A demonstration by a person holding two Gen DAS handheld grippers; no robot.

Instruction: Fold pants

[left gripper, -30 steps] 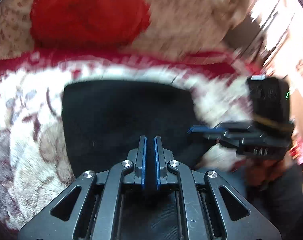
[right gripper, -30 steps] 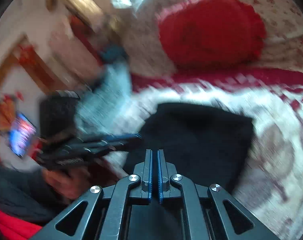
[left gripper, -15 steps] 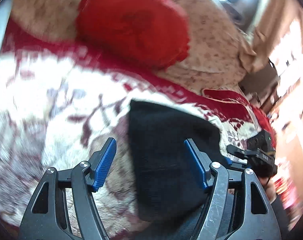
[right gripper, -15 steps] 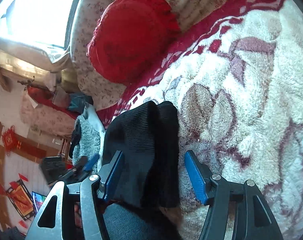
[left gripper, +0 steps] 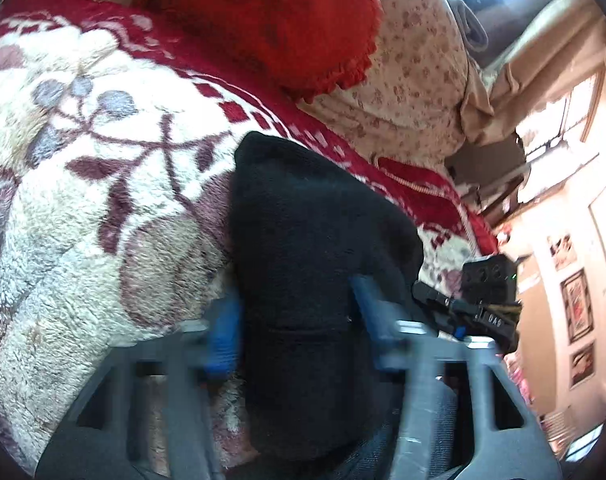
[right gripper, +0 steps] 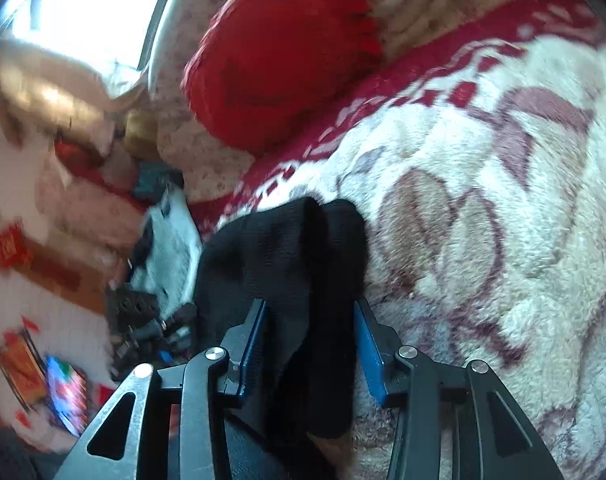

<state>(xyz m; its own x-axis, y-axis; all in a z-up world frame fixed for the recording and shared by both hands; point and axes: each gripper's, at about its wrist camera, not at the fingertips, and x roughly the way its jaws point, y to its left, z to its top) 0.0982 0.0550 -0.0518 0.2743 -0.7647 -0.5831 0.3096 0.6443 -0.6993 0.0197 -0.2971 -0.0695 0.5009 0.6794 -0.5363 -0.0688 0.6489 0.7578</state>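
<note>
— Where are the pants right now?

— The black pants (left gripper: 315,248) lie folded in a thick bundle on my fuzzy cream blanket (left gripper: 83,200), the one with the maroon leaf pattern and the red border. In the right view the same bundle (right gripper: 287,256) shows two stacked layers at its far edge.

— And your left tongs?

— My left gripper (left gripper: 295,320) has its blue fingers (left gripper: 225,332) spread, one on each side of the bundle's near end. They are blurred, and I cannot tell whether they touch the cloth.

— The right ones?

— My right gripper (right gripper: 309,340) is spread too, with the near end of the pants draped between the two blue fingers (right gripper: 369,354). The cloth fills most of the gap, but it is not clamped.

— Can each camera see the other tool?

— Yes. From the left view the right gripper (left gripper: 451,308) shows just past the right edge of the bundle. From the right view the left gripper (right gripper: 163,328) is a blurred dark shape just left of the pants.

— What sits behind?

— A red round cushion (left gripper: 263,20) leans against a flowery beige pillow (left gripper: 415,80), well beyond the pants.
</note>
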